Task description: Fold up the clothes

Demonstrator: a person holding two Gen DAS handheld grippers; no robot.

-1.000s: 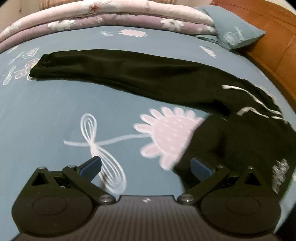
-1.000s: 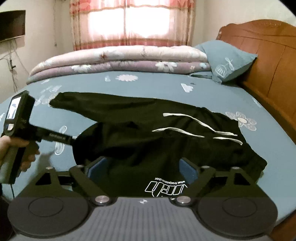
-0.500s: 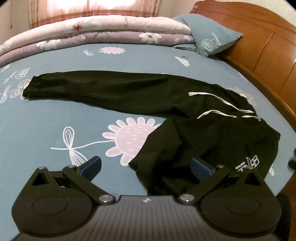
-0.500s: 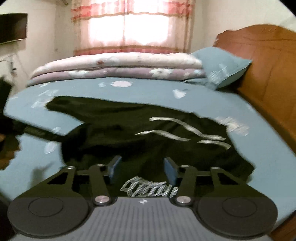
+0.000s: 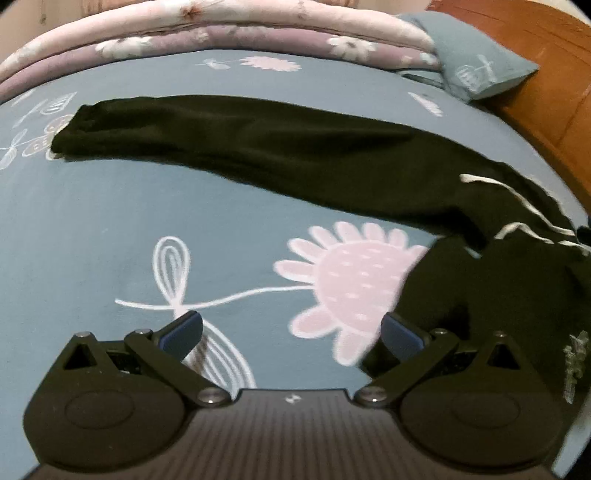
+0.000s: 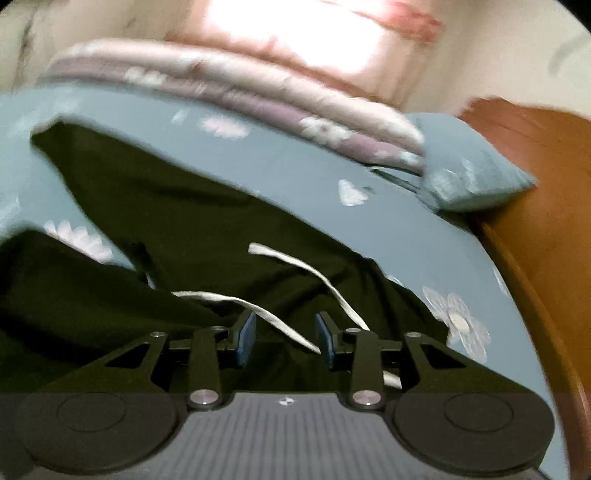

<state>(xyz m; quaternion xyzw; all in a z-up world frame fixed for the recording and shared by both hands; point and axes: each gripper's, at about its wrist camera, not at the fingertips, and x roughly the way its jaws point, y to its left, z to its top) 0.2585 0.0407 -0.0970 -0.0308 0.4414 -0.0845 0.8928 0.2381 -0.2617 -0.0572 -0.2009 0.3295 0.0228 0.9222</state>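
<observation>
One pair of black track trousers (image 5: 280,155) lies on the blue flowered bedsheet (image 5: 92,229), and it is the only garment in play. Its far leg runs flat and straight toward the left, cuff just short of the sheet's butterfly print, which suits a lengthwise fold; the near leg and seat are bunched at the right, the cloth heaped and the white side stripes (image 6: 306,273) crossing in loose curves. That bunching is likely why both tools work the right side. The right gripper (image 6: 284,341) has just been closing, and its blue pads now stand narrowly apart over the waist area, with dark cloth and one white stripe passing between them; the picture is blurred, and I cannot tell whether the pads actually press the cloth yet, so I would call it closing on the trousers, not yet surely gripping. The left gripper (image 5: 291,336) is spread wide and holds nothing: its left pad sits over the sheet's white bow print, its right pad at the edge of the bunched near leg, with the pink flower (image 5: 354,280) showing in the gap. Its low, open stance looks like readiness to catch that leg's edge. Farther off, a folded floral quilt (image 5: 229,33) is stacked along the far side, a blue pillow (image 5: 476,66) leans by it at the right, and the wooden headboard (image 6: 535,192) bounds the right side.
</observation>
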